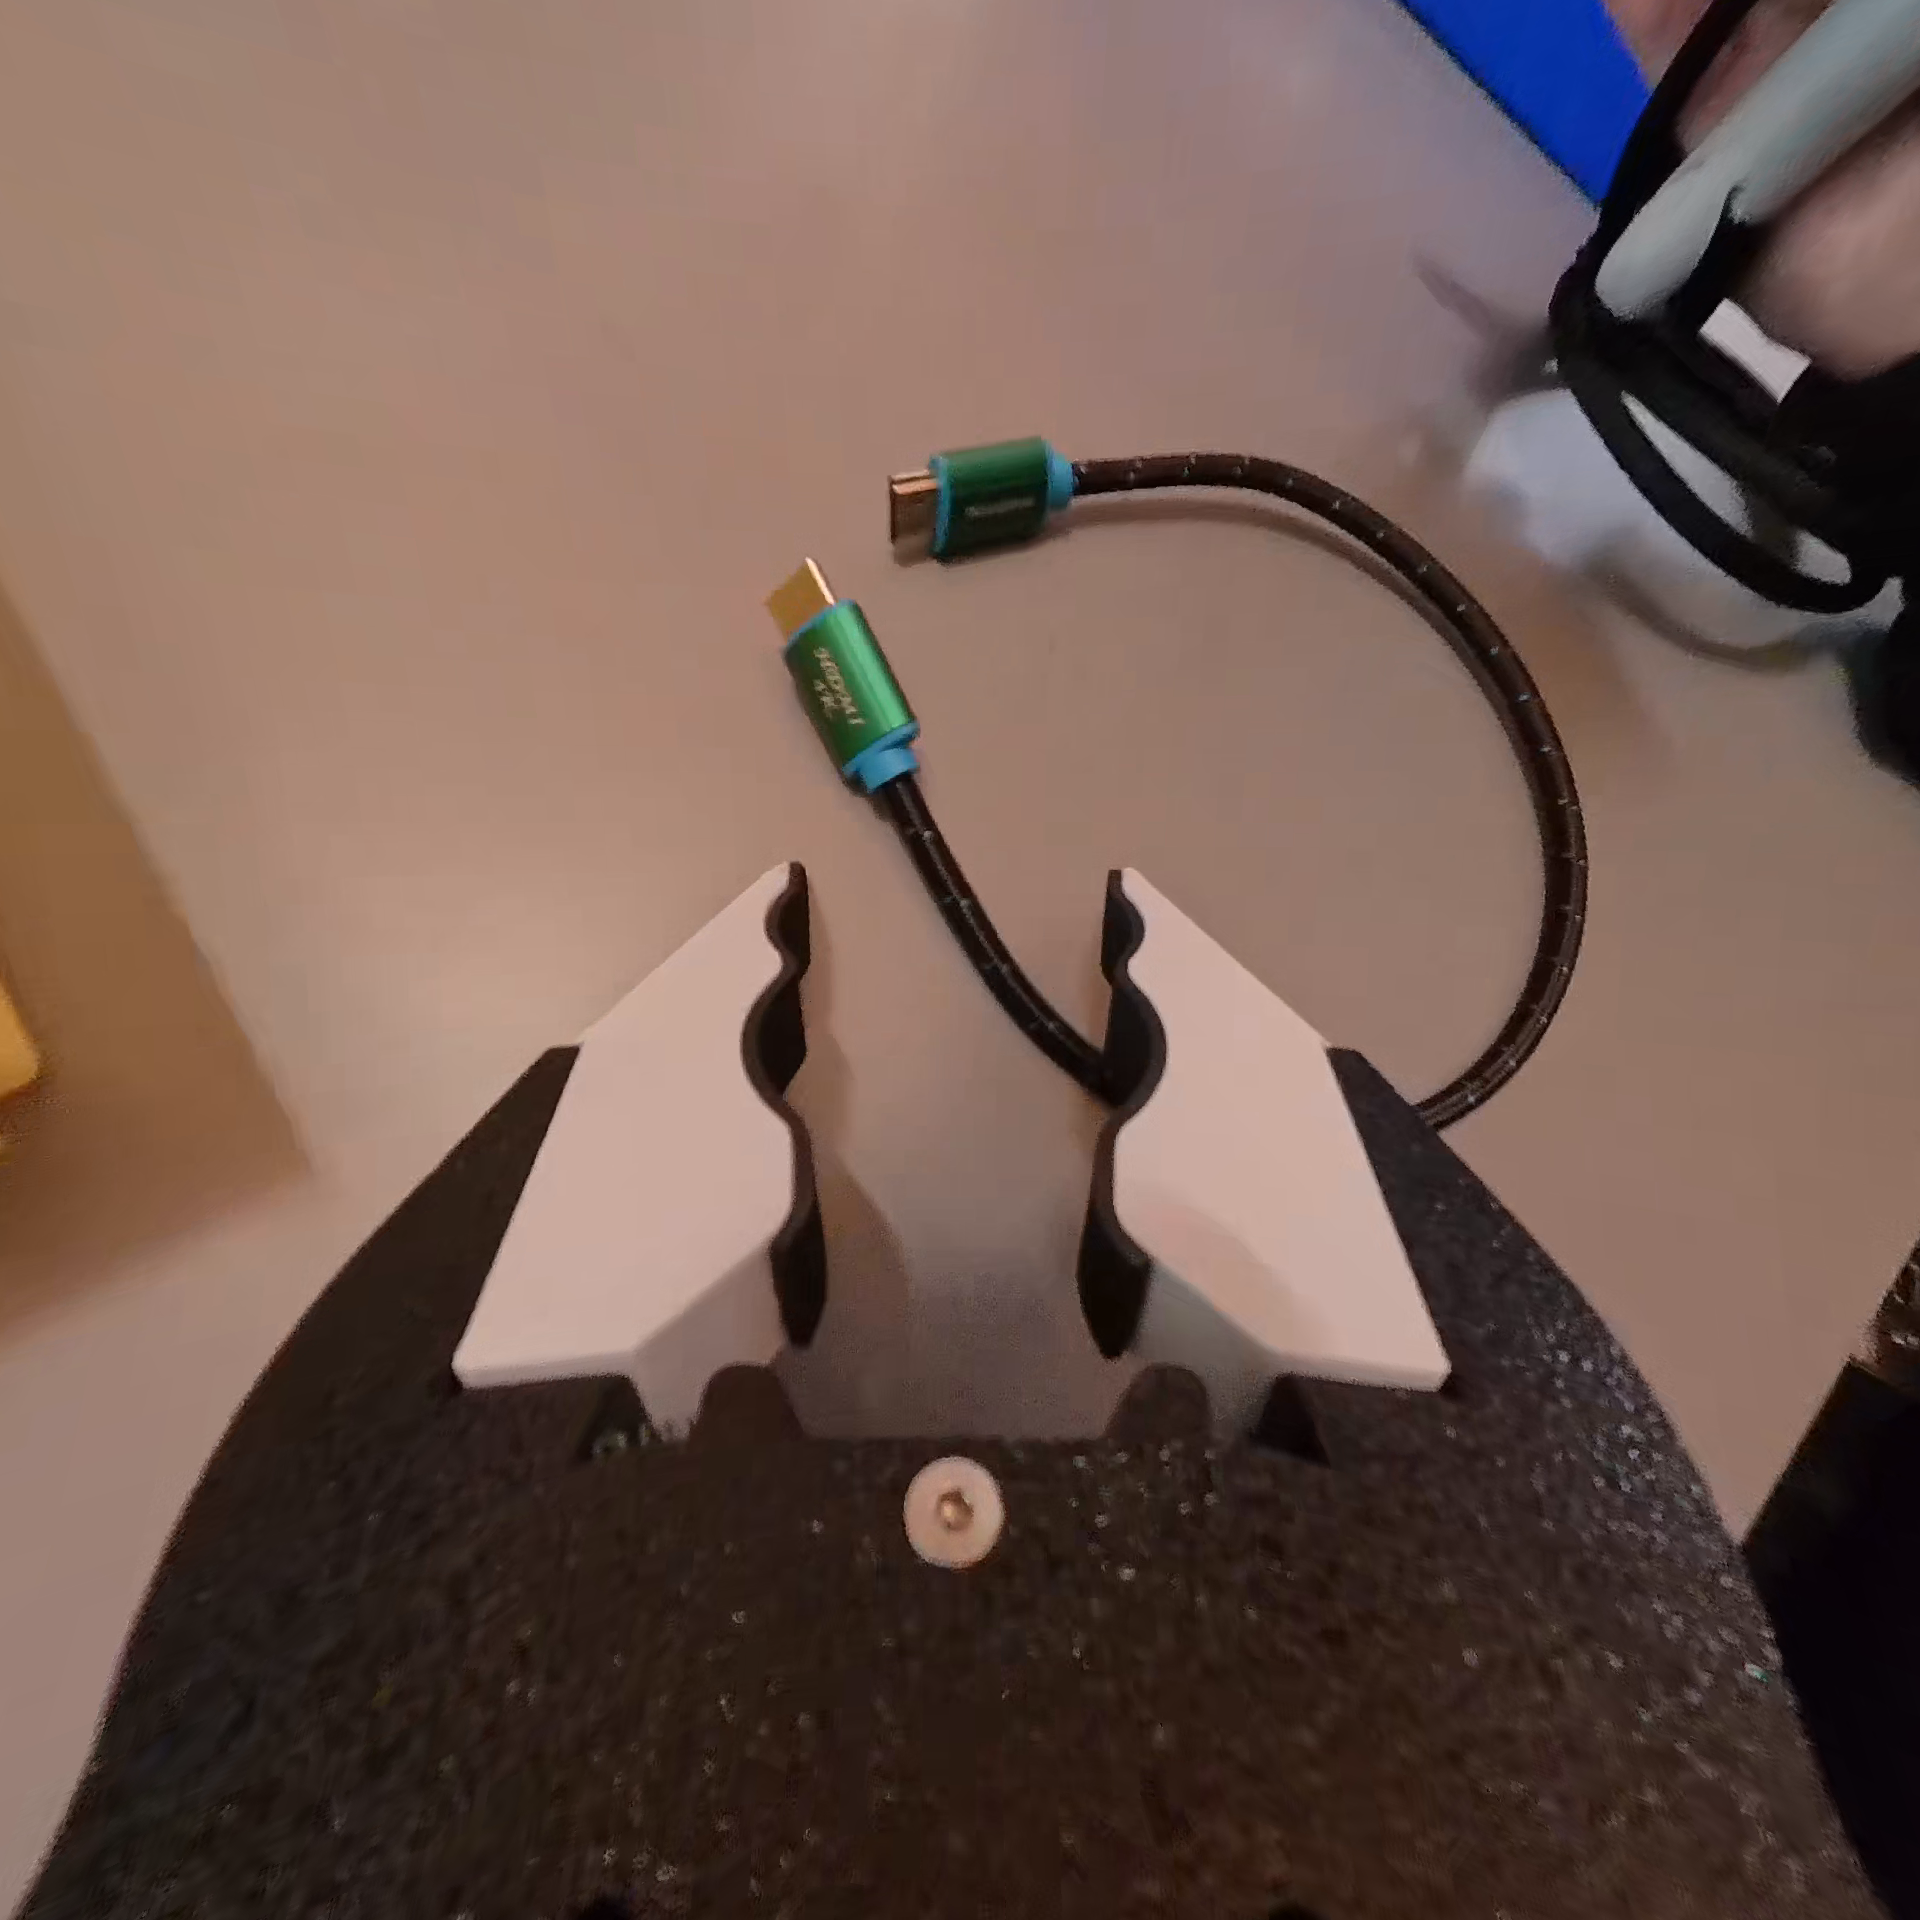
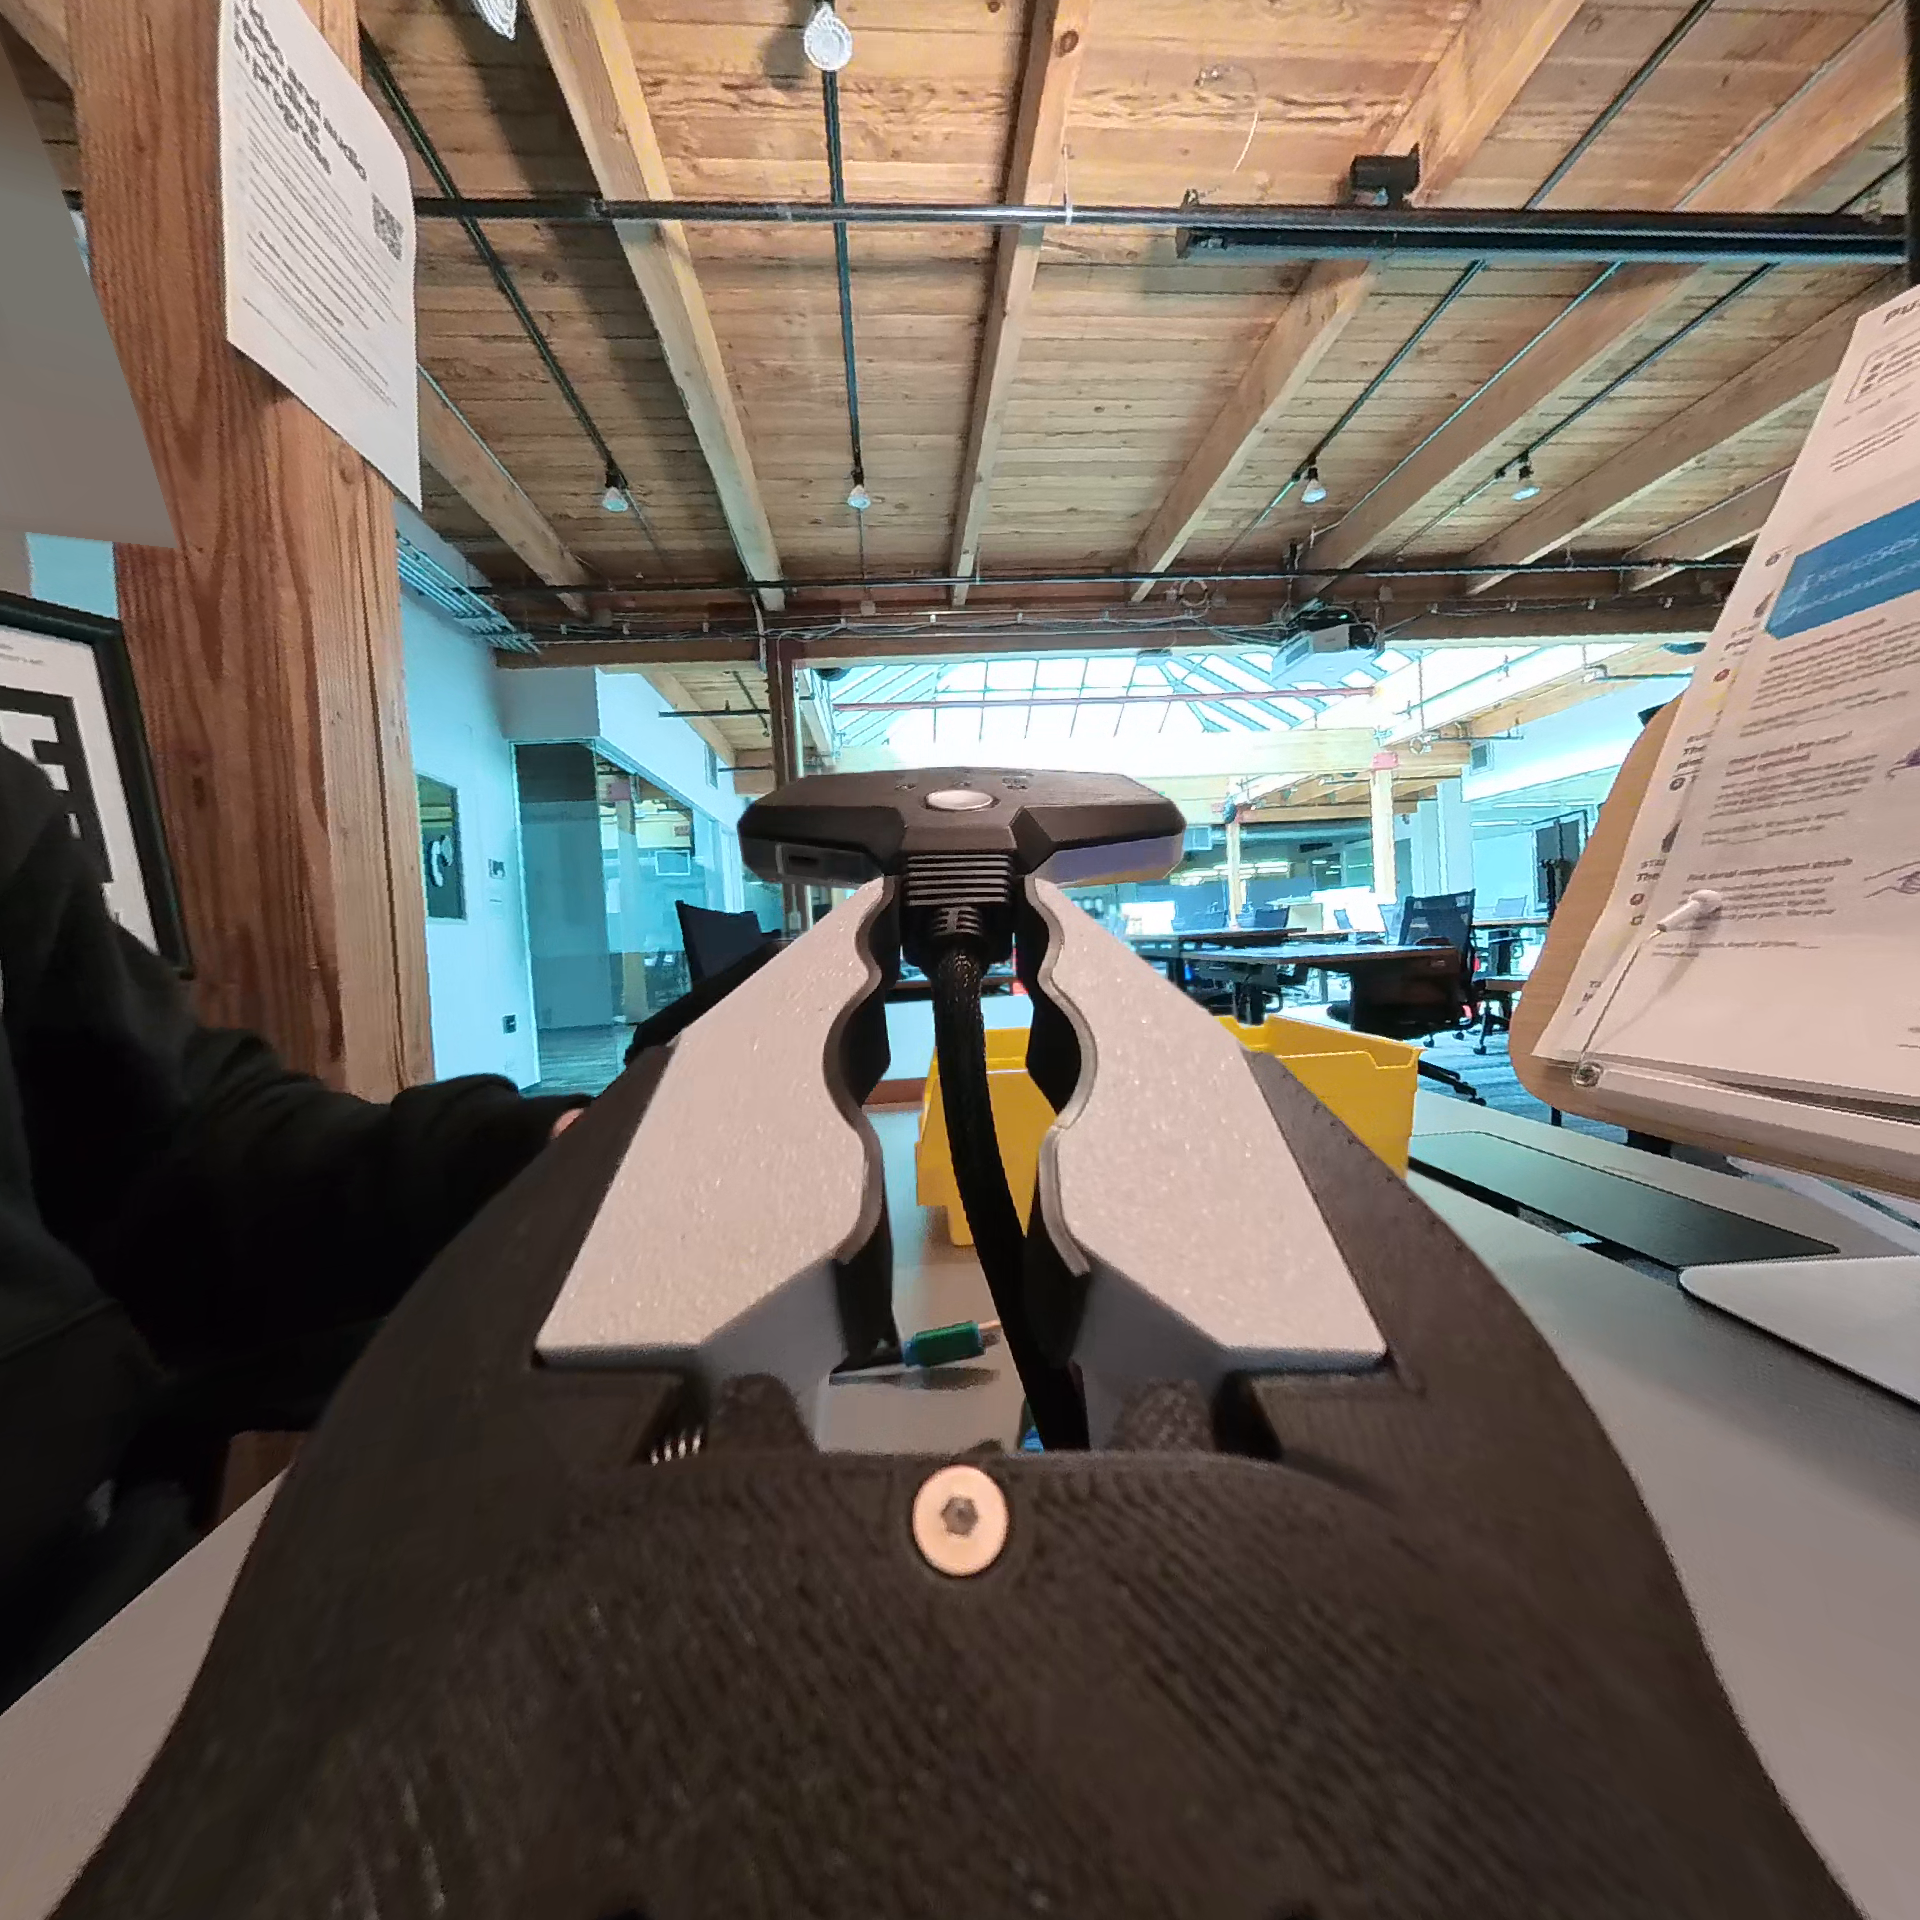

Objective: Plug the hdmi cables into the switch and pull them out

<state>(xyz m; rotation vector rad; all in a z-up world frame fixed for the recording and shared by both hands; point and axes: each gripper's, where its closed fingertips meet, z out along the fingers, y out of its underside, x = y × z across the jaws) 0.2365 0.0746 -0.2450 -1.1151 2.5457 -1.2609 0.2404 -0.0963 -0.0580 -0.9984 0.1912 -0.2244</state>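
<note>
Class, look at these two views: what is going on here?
A person is working with a two-finger gripper in each hand. The right gripper is shut on the black switch at its cable collar, holding it up off the table. The left gripper hovers open above the table, over a short braided cable with two green plugs, both lying loose. Neither plug is in the switch yet.

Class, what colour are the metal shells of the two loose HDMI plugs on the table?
Green, each with a blue collar; clearest in the left wrist view.
</note>
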